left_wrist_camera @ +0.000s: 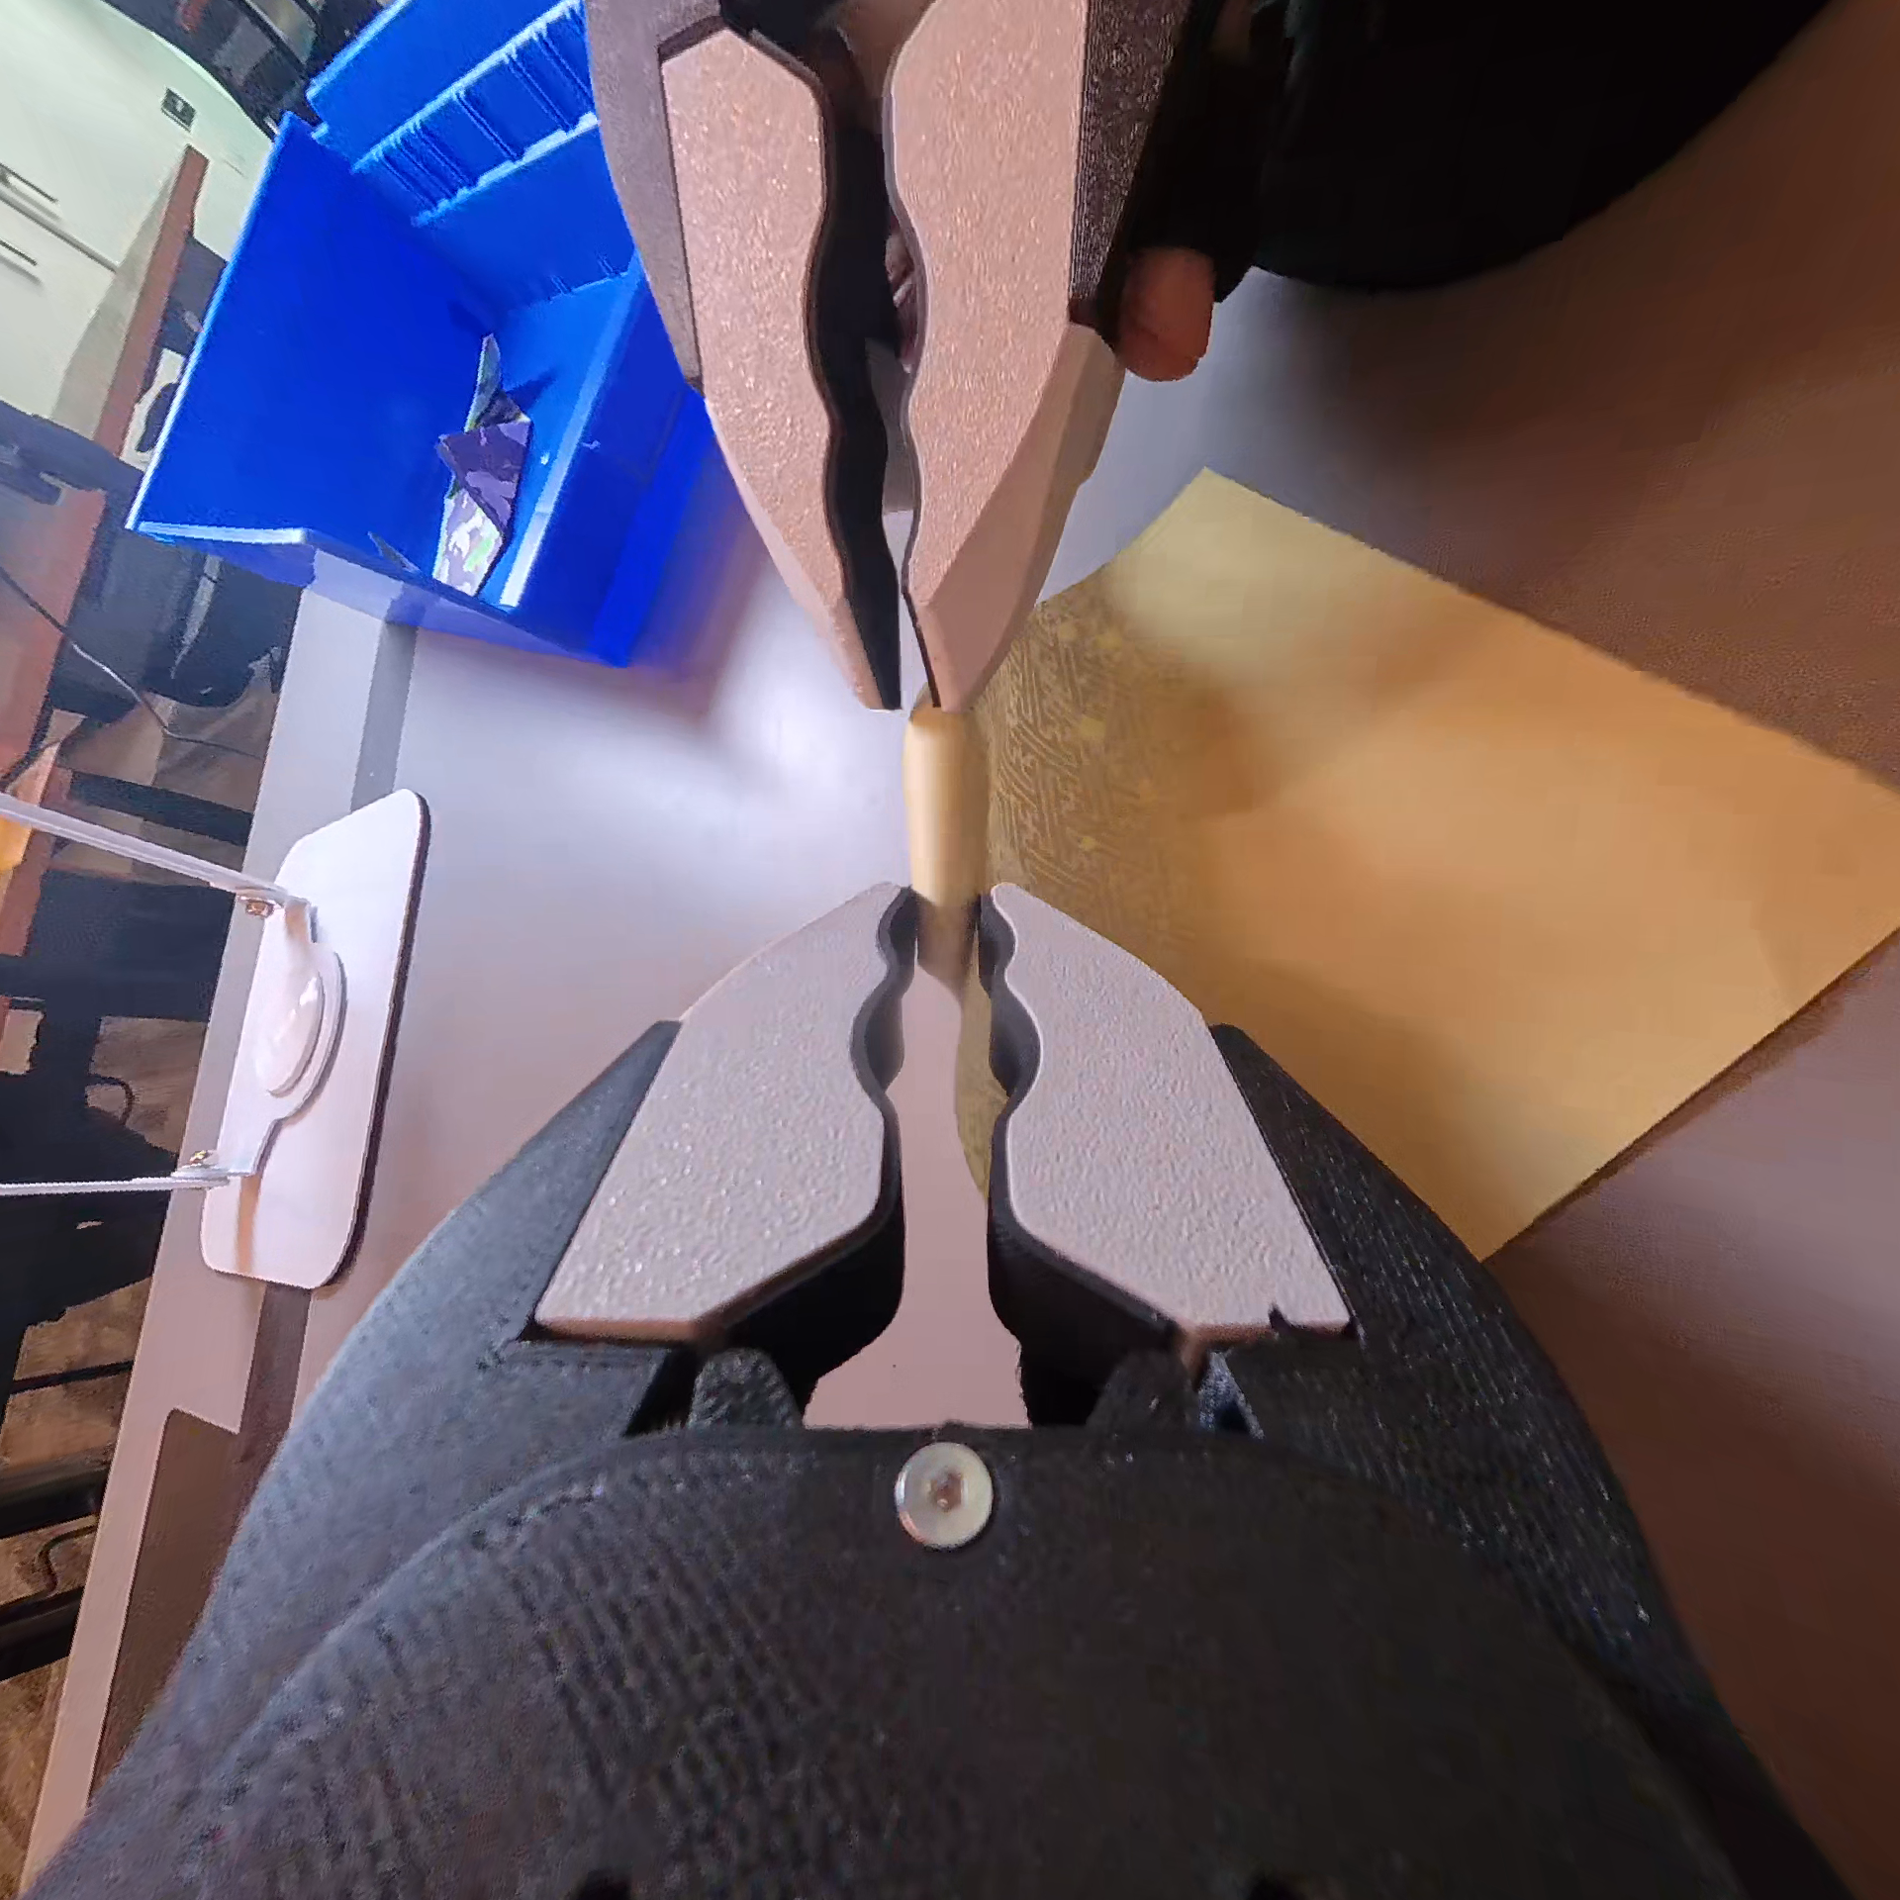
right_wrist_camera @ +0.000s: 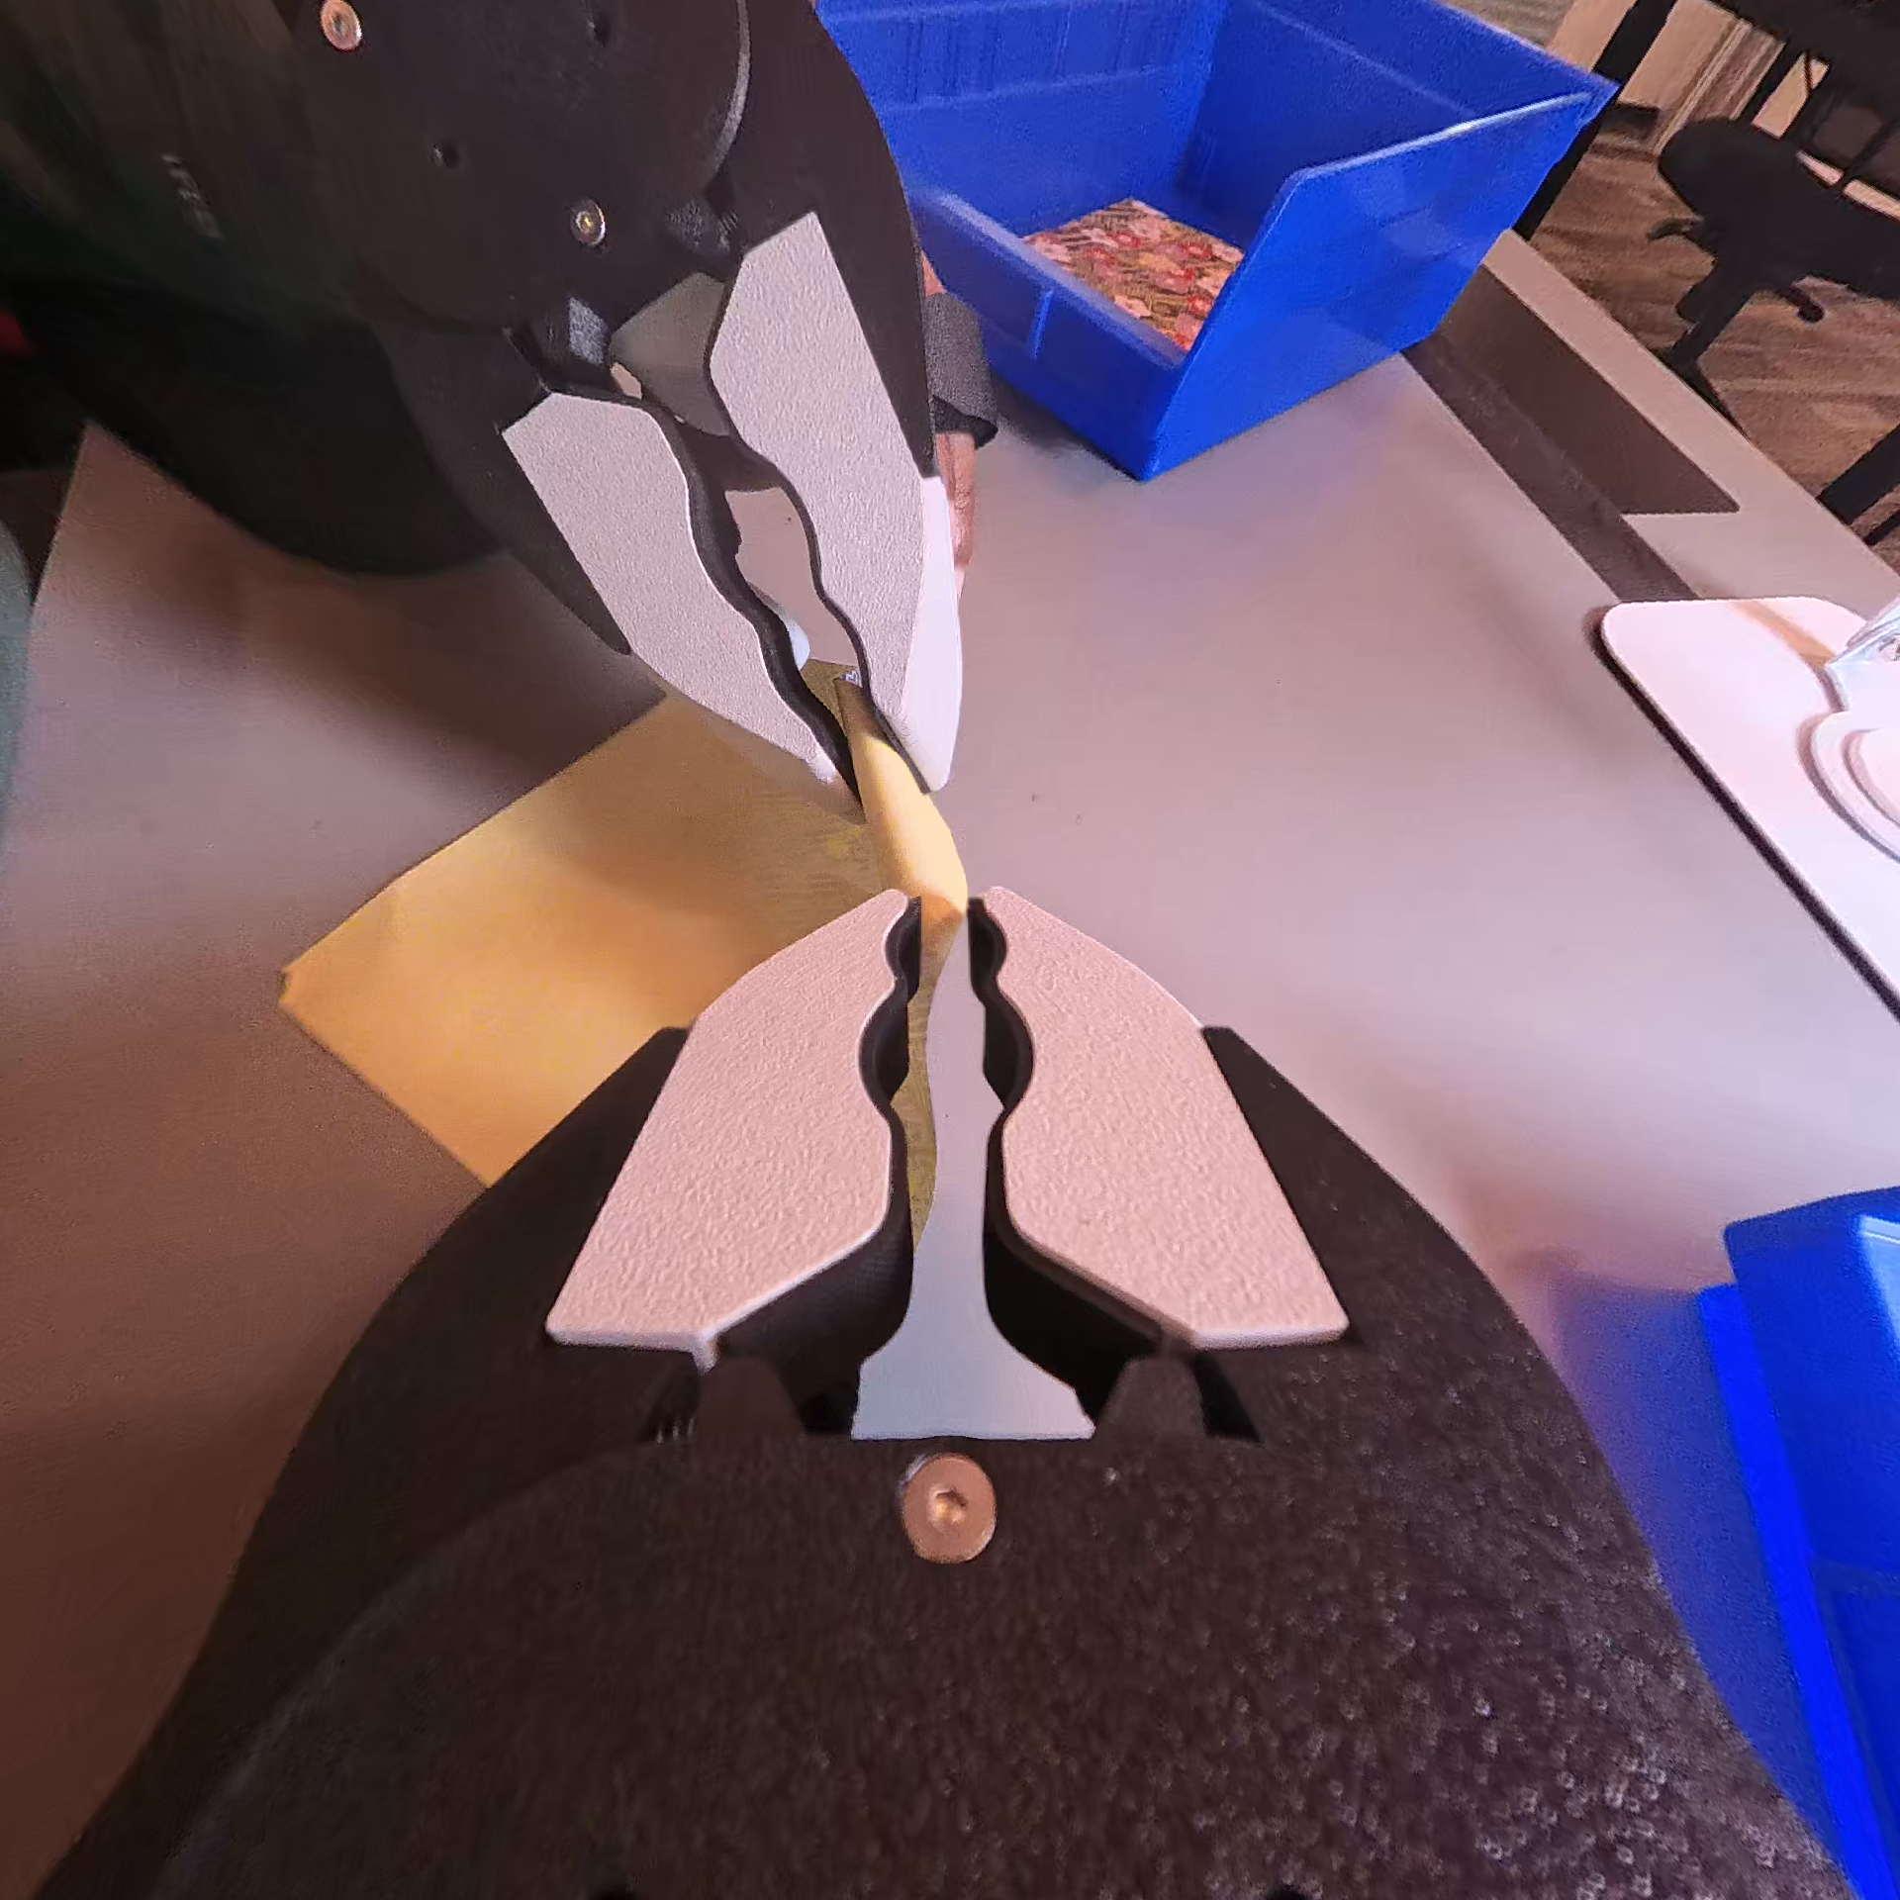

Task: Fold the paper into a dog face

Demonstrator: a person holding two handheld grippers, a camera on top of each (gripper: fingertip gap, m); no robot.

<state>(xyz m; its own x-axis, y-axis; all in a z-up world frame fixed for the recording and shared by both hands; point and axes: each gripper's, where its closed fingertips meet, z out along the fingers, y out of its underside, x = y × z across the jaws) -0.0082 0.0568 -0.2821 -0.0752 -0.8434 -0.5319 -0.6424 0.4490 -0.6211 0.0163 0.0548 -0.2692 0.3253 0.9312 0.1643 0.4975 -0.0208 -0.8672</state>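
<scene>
Flat on grey counter [right_wrist_camera: 1285, 720]: thin yellow square paper [right_wrist_camera: 535, 956], one edge curled up. Left tongs [left_wrist_camera: 941, 910] & right tongs [right_wrist_camera: 941, 910] both pinching that edge, prob. to lift & fold evenly.

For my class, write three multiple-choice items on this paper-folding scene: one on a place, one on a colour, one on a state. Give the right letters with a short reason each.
1. Where does the yellow paper lie?
A. on the grey table
B. inside the blue bin
C. on the floor

2. What colour is the bin behind the paper?
A. red
B. blue
C. green

3. How is the paper's rolled edge held?
A. lying free
B. by one gripper only
C. by both the left hand-held gripper and the right hand-held gripper

Key: 1 A, the sheet rests flat on the tabletop. 2 B, its walls are bright blue. 3 C, each gripper's fingertips close on one end of the roll.
</scene>
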